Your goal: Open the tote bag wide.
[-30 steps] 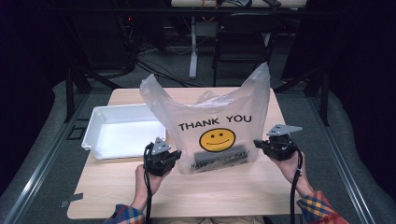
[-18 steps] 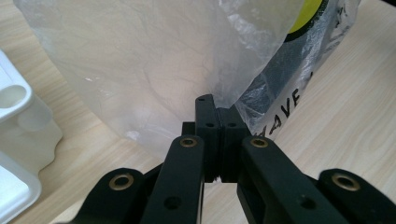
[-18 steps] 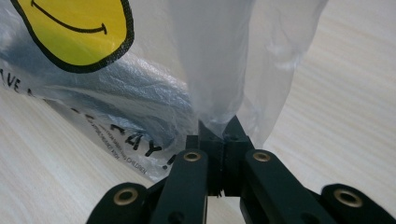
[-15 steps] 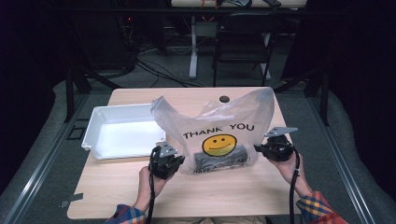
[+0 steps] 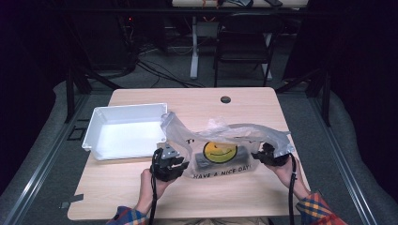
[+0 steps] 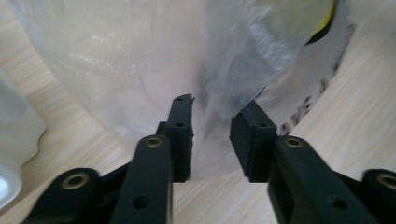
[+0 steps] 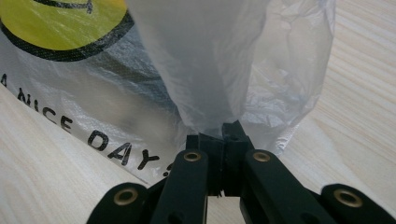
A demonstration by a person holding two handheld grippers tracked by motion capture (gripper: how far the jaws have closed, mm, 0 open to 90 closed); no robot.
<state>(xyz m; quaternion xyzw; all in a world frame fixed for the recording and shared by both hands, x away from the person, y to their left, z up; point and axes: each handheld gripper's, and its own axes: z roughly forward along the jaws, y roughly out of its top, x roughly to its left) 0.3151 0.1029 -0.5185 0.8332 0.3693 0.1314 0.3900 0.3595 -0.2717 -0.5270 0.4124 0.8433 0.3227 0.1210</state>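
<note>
Lowered since the earlier frame, the smiley-face plastic bag (image 5: 220, 152) now lies collapsed on the table (image 5: 197, 101), lower centre of frame. Left claw (image 6: 211, 135) stands apart, film between its jaws. Right claw (image 7: 218, 140) is clamped on the bag's right handle, the bag's long axis running between them.

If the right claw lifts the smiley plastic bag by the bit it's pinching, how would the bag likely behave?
Probably floppy: the plastic bag lies collapsed and wrinkled on the table. The thin film bunched in the shut right claw looks slick, so it might slip. A dark object inside could make the bag sag at that end.
</note>
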